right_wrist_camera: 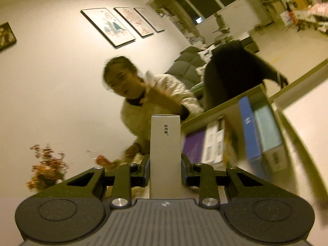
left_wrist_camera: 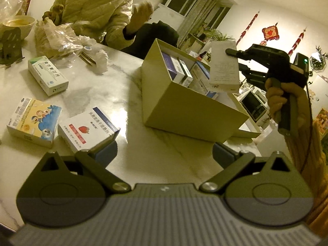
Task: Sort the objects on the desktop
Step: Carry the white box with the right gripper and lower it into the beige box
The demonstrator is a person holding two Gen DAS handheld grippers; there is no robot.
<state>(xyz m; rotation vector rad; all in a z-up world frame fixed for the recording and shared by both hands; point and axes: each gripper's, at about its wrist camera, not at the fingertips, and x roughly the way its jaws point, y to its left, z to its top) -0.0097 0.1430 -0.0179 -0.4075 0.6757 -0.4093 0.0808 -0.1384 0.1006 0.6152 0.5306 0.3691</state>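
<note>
An open cardboard box [left_wrist_camera: 190, 110] stands on the marble table [left_wrist_camera: 114, 94] with several medicine boxes upright inside. My right gripper [left_wrist_camera: 231, 52] is shut on a white medicine box [left_wrist_camera: 224, 65] and holds it above the box's right end; in the right wrist view that white box [right_wrist_camera: 165, 153] stands between the pads [right_wrist_camera: 146, 170], with the cardboard box's rim [right_wrist_camera: 225, 100] beyond. My left gripper [left_wrist_camera: 165, 153] is open and empty, low over the table in front of the cardboard box. Loose medicine boxes lie to its left: a strawberry box [left_wrist_camera: 88, 131], a cartoon box [left_wrist_camera: 33, 121] and a green-white box [left_wrist_camera: 48, 78].
A person in a pale jacket [left_wrist_camera: 96, 10] sits at the far side. Crumpled plastic bags [left_wrist_camera: 61, 39], a bowl [left_wrist_camera: 18, 25] and a dark stand [left_wrist_camera: 11, 45] lie at the far left. The table's edge runs right of the cardboard box.
</note>
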